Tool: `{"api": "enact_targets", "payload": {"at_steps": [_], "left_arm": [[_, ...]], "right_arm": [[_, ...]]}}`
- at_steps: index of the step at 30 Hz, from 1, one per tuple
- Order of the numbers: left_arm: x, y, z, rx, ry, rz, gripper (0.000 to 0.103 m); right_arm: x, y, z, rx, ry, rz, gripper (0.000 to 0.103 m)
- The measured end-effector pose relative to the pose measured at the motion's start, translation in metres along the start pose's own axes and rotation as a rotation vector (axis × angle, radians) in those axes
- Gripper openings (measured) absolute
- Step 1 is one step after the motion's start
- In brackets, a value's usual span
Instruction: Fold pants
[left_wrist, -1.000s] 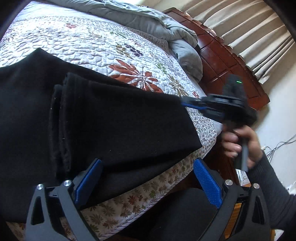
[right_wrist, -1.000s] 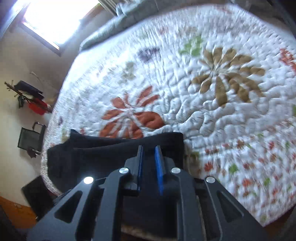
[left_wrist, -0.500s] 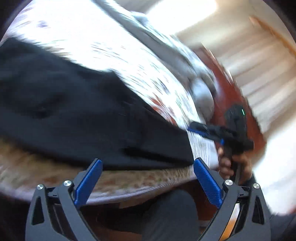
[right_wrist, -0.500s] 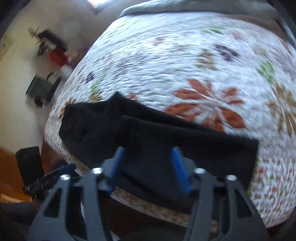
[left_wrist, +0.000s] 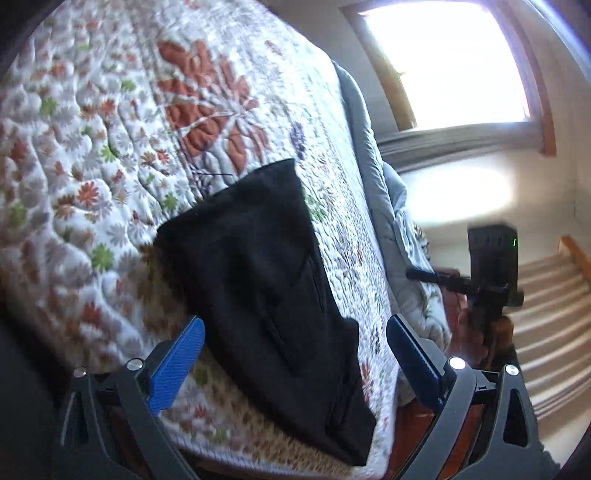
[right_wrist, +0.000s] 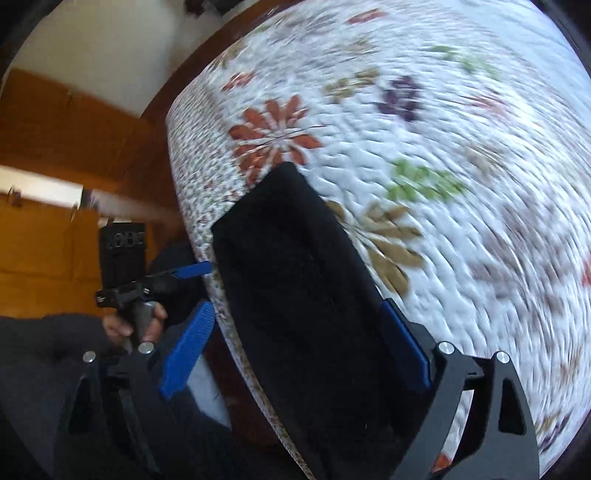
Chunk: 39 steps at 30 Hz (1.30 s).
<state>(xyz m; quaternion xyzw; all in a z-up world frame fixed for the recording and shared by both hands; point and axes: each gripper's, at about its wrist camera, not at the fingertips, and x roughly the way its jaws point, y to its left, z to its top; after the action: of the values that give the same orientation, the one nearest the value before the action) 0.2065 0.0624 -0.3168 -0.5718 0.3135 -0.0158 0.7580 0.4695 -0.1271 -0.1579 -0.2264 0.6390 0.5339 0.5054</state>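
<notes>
The black pants (left_wrist: 266, 266) lie folded in a long narrow band on the flowered quilt (left_wrist: 92, 129), close to the bed's edge. My left gripper (left_wrist: 295, 350) is open over their near end, its blue pads apart and clear of the cloth. In the right wrist view the pants (right_wrist: 303, 295) show between and below the fingers of my right gripper (right_wrist: 295, 332). Its jaws are opening, and the pads do not press the cloth. Each gripper shows in the other's view, held in a hand off the bed's side: the right gripper (left_wrist: 417, 275) and the left gripper (right_wrist: 195, 268).
A grey blanket (left_wrist: 373, 147) runs along the far side of the bed, under a bright window (left_wrist: 450, 62). Curtains (left_wrist: 546, 332) hang at the right. Beside the bed are its wooden frame (right_wrist: 159, 122), wooden furniture (right_wrist: 44, 240) and a dark sleeve (right_wrist: 48, 339).
The right jaws went from nearly shut on the pants' edge to wide apart, letting the cloth go. Both grippers swung back from the bed and rolled, so the pants now run lengthwise.
</notes>
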Motion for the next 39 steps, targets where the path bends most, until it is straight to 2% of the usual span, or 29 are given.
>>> {"api": "enact_targets", "payload": {"at_steps": [2, 8, 12, 16, 17, 19, 20, 21, 24, 28, 30, 33, 39], "left_arm": [[0.004, 0.01, 0.008, -0.032, 0.0, -0.015, 0.099], [0.011, 0.039, 0.019, -0.108, -0.004, -0.032, 0.099], [0.012, 0.047, 0.023, -0.122, 0.008, -0.042, 0.099], [0.015, 0.048, 0.028, -0.112, 0.009, -0.049, 0.099], [0.016, 0.048, 0.028, -0.106, 0.009, -0.05, 0.099], [0.011, 0.047, 0.024, -0.099, 0.015, -0.051, 0.099], [0.012, 0.047, 0.025, -0.099, 0.018, -0.05, 0.099], [0.015, 0.045, 0.021, -0.099, 0.021, -0.049, 0.099], [0.016, 0.034, 0.022, -0.059, 0.025, -0.034, 0.099], [0.016, 0.018, 0.029, 0.036, 0.004, 0.005, 0.099], [0.02, 0.023, 0.032, 0.011, 0.001, 0.035, 0.099], [0.025, 0.03, 0.038, -0.028, -0.016, 0.038, 0.099], [0.022, 0.037, 0.039, -0.088, -0.054, 0.068, 0.099]], "right_arm": [[0.024, 0.002, 0.037, -0.042, 0.069, 0.031, 0.09], [0.101, 0.012, 0.095, -0.153, 0.236, 0.08, 0.09], [0.14, 0.008, 0.112, -0.204, 0.31, 0.095, 0.09], [0.168, -0.001, 0.117, -0.217, 0.371, 0.178, 0.091], [0.172, -0.002, 0.116, -0.224, 0.38, 0.196, 0.088], [0.176, -0.009, 0.119, -0.217, 0.386, 0.225, 0.063], [0.174, -0.014, 0.12, -0.207, 0.391, 0.254, 0.041], [0.168, -0.02, 0.12, -0.203, 0.385, 0.274, 0.036], [0.16, -0.019, 0.119, -0.213, 0.364, 0.319, 0.034], [0.157, -0.015, 0.117, -0.231, 0.352, 0.311, 0.034], [0.158, -0.014, 0.118, -0.23, 0.358, 0.303, 0.036], [0.16, -0.014, 0.12, -0.232, 0.367, 0.297, 0.041], [0.172, -0.017, 0.123, -0.216, 0.384, 0.289, 0.043]]}}
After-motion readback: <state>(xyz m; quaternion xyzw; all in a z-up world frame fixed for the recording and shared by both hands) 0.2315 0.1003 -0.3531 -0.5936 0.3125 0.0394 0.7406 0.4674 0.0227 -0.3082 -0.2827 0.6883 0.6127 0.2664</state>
